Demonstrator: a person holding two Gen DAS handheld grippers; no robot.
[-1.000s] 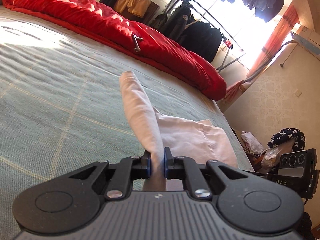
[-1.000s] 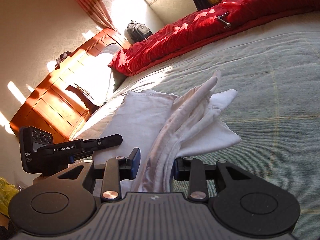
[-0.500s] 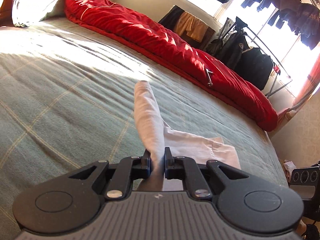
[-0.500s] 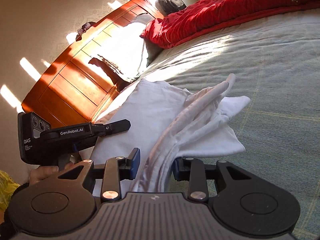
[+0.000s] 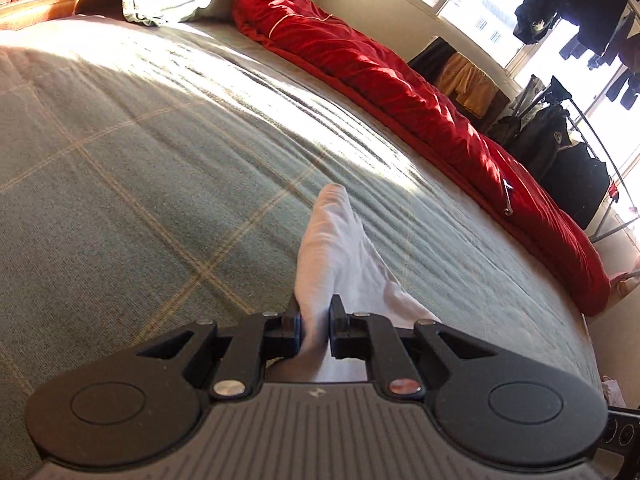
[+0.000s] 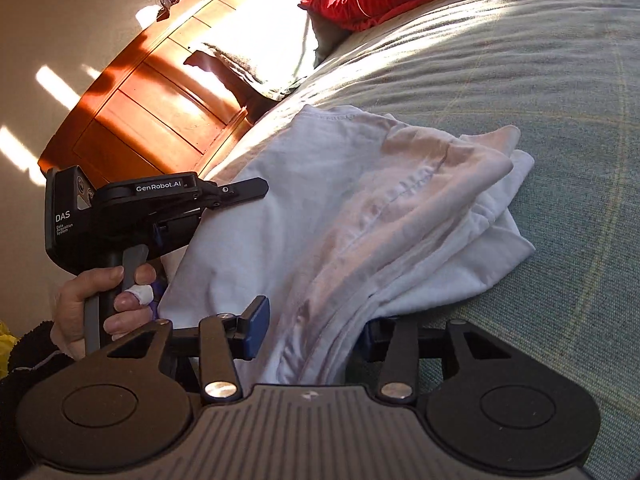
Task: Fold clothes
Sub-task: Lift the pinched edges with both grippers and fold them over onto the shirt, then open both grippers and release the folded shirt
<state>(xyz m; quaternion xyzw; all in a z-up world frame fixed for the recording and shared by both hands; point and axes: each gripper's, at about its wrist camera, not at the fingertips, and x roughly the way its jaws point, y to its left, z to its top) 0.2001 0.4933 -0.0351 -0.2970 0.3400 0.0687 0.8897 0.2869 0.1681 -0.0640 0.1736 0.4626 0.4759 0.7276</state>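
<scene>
Right gripper (image 6: 310,330), nearest the lens: jaws opening. The bunched edge of the white cotton T-shirt (image 6: 360,216) runs up between them, but the blue left pad stands clear of the cloth with a gap; contact on the far pad is hidden behind the fold. Judged released, or nearly so.

Left gripper (image 5: 315,322): jaws opening, only slightly apart, a narrow gathered fold of the same T-shirt between the pads and touching both. Counted as gripped.

Key relation: the shirt's long axis runs away from both grippers, from the near edge of the bed toward its middle. The doubled-over layers lie on the green checked bedspread (image 5: 120,184), the folded end farthest from the jaws. In the right wrist view the left gripper sits at the shirt's left side, nearer the headboard end of the bed, in a person's hand (image 6: 100,304) wrapped round its grip. Both grippers point downward across the near edge.

Judgement: the fold is laid; the coming move is letting go and drawing back along that axis.

Farther off: red quilted duvet (image 5: 400,92) along the far edge; wooden headboard (image 6: 132,112) beyond.
</scene>
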